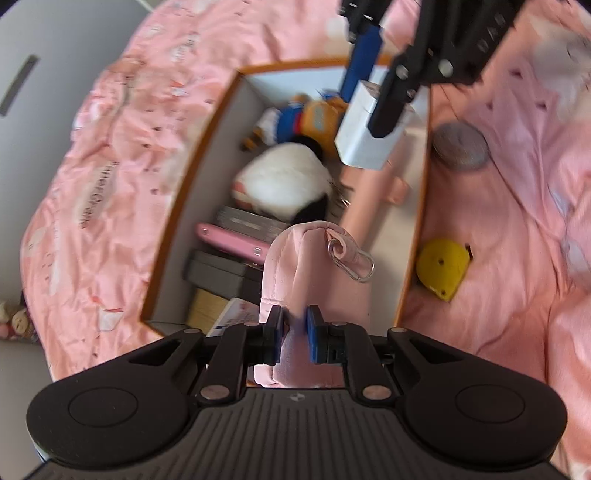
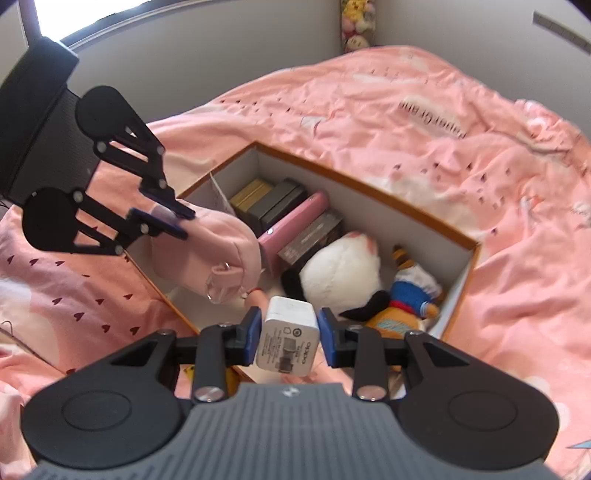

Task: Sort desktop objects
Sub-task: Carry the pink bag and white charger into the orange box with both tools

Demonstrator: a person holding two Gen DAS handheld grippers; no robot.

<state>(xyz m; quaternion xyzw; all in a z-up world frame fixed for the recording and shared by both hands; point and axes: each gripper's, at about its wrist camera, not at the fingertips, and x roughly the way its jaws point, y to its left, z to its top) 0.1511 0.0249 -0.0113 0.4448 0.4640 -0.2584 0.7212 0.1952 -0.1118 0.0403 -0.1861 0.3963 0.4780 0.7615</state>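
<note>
Your left hand-held gripper [image 1: 294,326] is pinched tight on the pink pouch [image 1: 314,269], which hangs over the near end of the box [image 1: 415,236] on the bed [image 1: 110,166]. Your right hand-held gripper [image 2: 287,332] is clamped on the white charger [image 2: 288,338], above the box by the soft toys [image 2: 343,266]. You're at the drop-in step; next, lower each into a free gap and let go.

Home bedroom, pink printed bedspread [image 2: 424,122], plush toys [image 2: 356,22] in corner
</note>
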